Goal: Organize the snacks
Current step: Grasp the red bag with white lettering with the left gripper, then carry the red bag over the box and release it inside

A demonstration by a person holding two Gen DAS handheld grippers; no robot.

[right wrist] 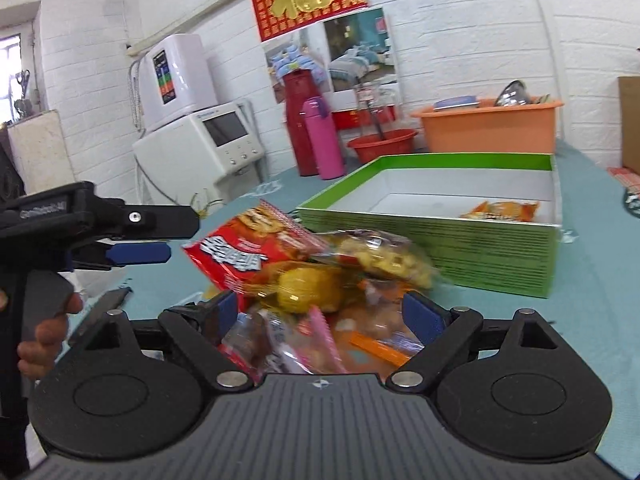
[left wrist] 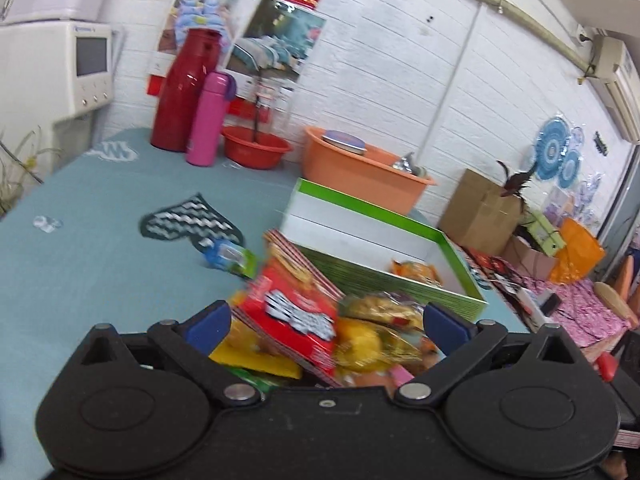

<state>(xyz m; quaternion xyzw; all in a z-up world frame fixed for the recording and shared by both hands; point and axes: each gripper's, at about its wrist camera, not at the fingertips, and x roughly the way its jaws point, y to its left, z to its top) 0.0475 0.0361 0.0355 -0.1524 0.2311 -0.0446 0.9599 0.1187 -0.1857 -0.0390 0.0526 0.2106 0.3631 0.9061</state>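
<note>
Left wrist view looks down over a heap of snack packs (left wrist: pixel 320 332) on a blue-green table cloth (left wrist: pixel 100 272). The left tongs (left wrist: pixel 326 322) are spread wide, with one blue tip on each side of the heap, and they pinch nothing. Right between the tips lies a red pack (left wrist: pixel 292 316) with big white letters, and next to it, toward the right tip, a clear bag with yellow food (left wrist: pixel 368 340) inside. Just past the tongs and a bit to the right stands a green box (left wrist: pixel 384 280) with white inside walls. One orange pack (left wrist: pixel 416 270) lies in it, near the right wall. A small blue and green pack (left wrist: pixel 232 256) lies alone on the cloth, past the left tip. Far ahead by the white brick wall stand a tall red flask (left wrist: pixel 184 92), a pink bottle (left wrist: pixel 208 120), a red bowl (left wrist: pixel 256 148) and an orange tub (left wrist: pixel 360 172). Right wrist view shows the right tongs (right wrist: pixel 330 316) spread wide too, with the heap in the gap and nothing pinched. The red pack (right wrist: pixel 248 252) sits just past the left tip, and the green box (right wrist: pixel 440 232) is ahead and to the right. The left tongs (right wrist: pixel 140 236) come in from the left side, above the cloth, with a hand (right wrist: pixel 44 332) on the grip. Everything in the heap looks a bit blurry.
</note>
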